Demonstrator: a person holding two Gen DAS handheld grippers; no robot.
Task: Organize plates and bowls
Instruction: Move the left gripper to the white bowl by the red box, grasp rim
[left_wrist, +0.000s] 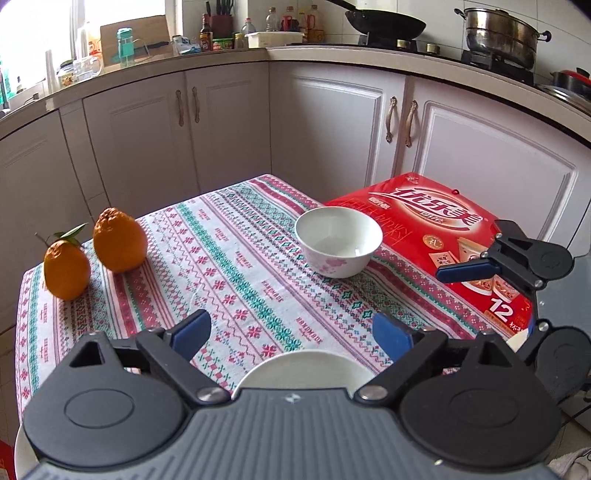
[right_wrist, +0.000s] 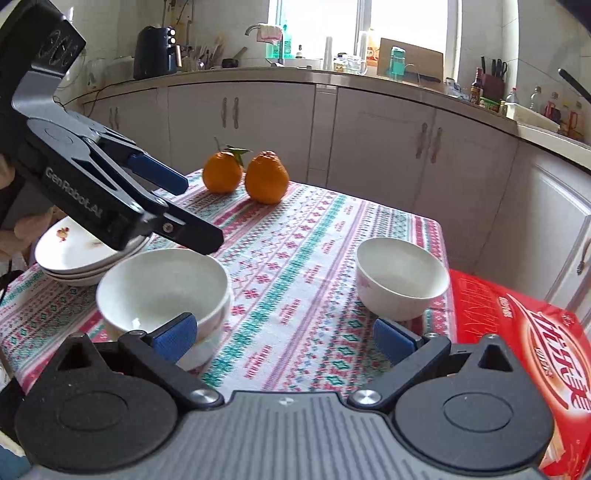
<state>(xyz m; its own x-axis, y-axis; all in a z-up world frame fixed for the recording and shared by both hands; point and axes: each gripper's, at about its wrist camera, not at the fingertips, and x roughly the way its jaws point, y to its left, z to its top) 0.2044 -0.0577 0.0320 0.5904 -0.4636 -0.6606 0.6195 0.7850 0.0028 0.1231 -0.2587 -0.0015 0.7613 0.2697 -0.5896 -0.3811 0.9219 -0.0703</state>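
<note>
Right gripper (right_wrist: 284, 336) up close, its blue fingers (right_wrist: 173, 338) spread wide and released, nothing between them but patterned cloth. Its left finger sits just in front of the stacked white bowls (right_wrist: 162, 288), whether touching I cannot tell. Over to the right stands a single floral bowl (right_wrist: 400, 277), close to the bench's (right_wrist: 295, 258) right edge and just beside the red box (right_wrist: 517, 339), which juts out past that edge. Left gripper (right_wrist: 192, 206) hangs above the stack of plates (right_wrist: 70, 254) at the near left corner, fingers parted and empty. From the left wrist view, that gripper (left_wrist: 291, 332) shows its fingers released over the cloth, a white rim (left_wrist: 295, 369) peeking up just beneath. Two oranges (left_wrist: 120, 240) sit together near the far left edge. Between the oranges, the lone bowl and the near stacks, the middle of the bench lies open, a broad bare lane of tablecloth.
</note>
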